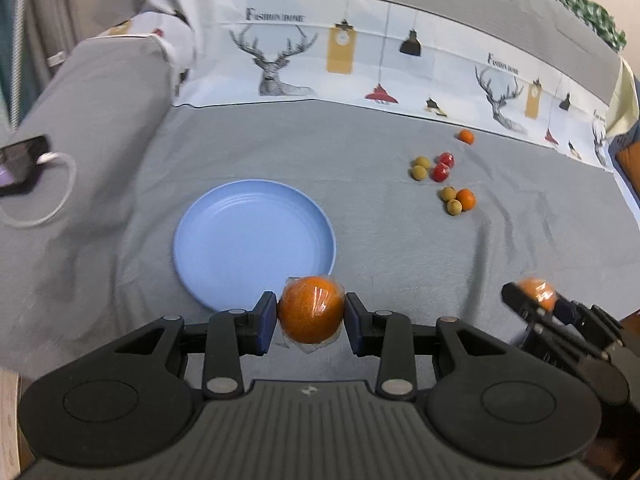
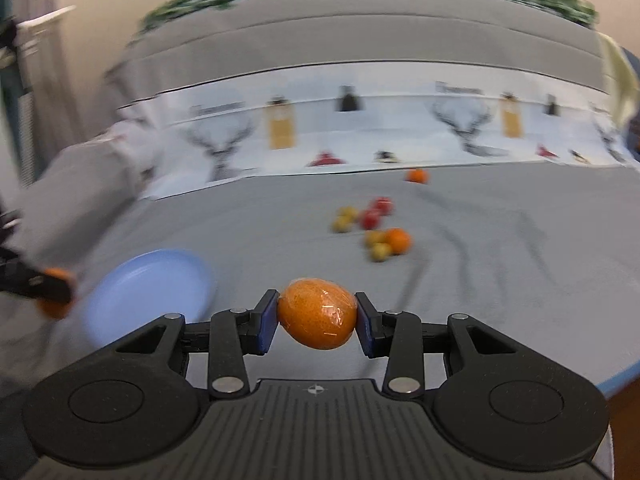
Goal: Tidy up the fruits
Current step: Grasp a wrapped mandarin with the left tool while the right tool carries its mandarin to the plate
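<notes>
Bare blue plate (image 1: pixel 224 240) (fruit (image 1: pixel 448 182) outside)

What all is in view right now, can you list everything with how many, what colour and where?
Round plastic plate: one, light blue, on the grey cloth, nothing on it.
Wrapped oranges: two, orange, one in the left jaws, one in the right jaws.
Loose small oranges: two, orange, one beside the cluster, one apart near the printed cloth.
Small round olive-green fruits: four, yellow-green, in two pairs right of the plate.
Small red fruits: two, red, touching the far green pair.
Grey cloth: one, grey, covering the surface.
Deer-print cloth: one, white, along the back.
Phone with white cable: one, dark, far left.
Left gripper: black, shut.
Right gripper: black, shut.
</notes>
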`<state>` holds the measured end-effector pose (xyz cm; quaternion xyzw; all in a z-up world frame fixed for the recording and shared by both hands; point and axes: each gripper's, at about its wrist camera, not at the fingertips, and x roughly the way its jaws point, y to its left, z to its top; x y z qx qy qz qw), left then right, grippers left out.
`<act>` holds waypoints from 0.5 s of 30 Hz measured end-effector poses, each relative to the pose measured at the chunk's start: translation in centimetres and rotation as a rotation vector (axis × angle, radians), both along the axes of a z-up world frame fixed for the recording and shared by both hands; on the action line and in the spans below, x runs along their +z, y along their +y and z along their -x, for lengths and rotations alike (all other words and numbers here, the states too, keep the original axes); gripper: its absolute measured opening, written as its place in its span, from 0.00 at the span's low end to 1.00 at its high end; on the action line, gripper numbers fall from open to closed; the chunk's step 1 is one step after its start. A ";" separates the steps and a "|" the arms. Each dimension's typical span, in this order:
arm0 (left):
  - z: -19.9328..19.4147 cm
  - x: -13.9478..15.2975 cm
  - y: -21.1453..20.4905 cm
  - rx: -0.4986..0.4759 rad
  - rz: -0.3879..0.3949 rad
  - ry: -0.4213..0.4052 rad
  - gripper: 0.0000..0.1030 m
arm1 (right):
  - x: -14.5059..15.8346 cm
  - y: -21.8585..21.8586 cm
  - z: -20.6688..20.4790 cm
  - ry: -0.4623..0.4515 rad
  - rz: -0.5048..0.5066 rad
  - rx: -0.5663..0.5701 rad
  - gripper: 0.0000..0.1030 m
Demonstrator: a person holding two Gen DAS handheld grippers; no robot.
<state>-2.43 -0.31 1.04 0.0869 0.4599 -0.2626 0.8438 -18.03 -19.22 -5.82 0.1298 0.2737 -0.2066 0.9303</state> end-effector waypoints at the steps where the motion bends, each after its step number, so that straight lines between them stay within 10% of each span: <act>1: 0.4 0.3 0.7 0.009 0.018 -0.003 0.39 | 0.5 1.0 0.0 0.000 0.009 0.030 0.40; 15: 2.3 0.9 6.2 0.105 0.098 -0.010 0.39 | 2.7 8.3 1.1 0.013 0.096 0.226 0.40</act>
